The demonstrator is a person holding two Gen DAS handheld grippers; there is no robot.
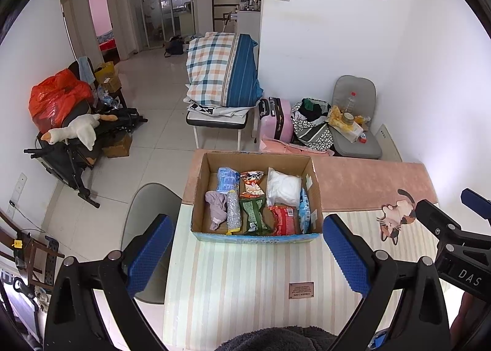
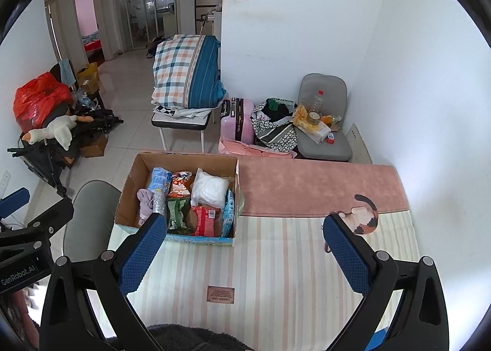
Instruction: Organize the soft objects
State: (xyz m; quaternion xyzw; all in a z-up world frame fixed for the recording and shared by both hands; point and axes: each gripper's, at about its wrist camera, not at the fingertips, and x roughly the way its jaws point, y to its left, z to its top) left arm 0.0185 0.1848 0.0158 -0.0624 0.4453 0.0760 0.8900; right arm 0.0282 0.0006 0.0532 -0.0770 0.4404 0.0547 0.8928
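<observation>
From the left wrist view, the left hand-held gripper (image 1: pixel 245 251) hangs above the bench (image 1: pixel 245 274) with its 2 blue-padded fingers (image 1: pixel 150 254) spread wide and nothing between them. Straight ahead sits the open brown cardboard box (image 1: pixel 256 160) on the pale striped mat, its far part on a pink fuzzy cloth (image 1: pixel 368 185). Inside lie the soft things: a crumpled lilac cloth (image 1: pixel 216 208) at the left, a white padded bag (image 1: pixel 284 187) at the far right, a green snack packet (image 1: pixel 253 216), a red snack packet (image 1: pixel 284 220) and a blue-and-white printed packet (image 1: pixel 228 179). A cat-shaped flat coaster (image 1: pixel 396 217) lies on the bench to the right, near the other tool.

From the right wrist view, the right hand-held gripper (image 2: pixel 244 254) is likewise splayed and empty, held over bare striped mat, with the box (image 2: pixel 184 159) ahead and to its left. A dark fleecy item (image 2: pixel 196 337) shows at the bottom edge; what it is I cannot tell.

Judgement: the packets are packed tight, so a reach into the box could pinch 2 at once or snag the lilac cloth along with a neighbour. The 2 tools are close together, and both going for the box could make them collide or shove the light box across the mat.
</observation>
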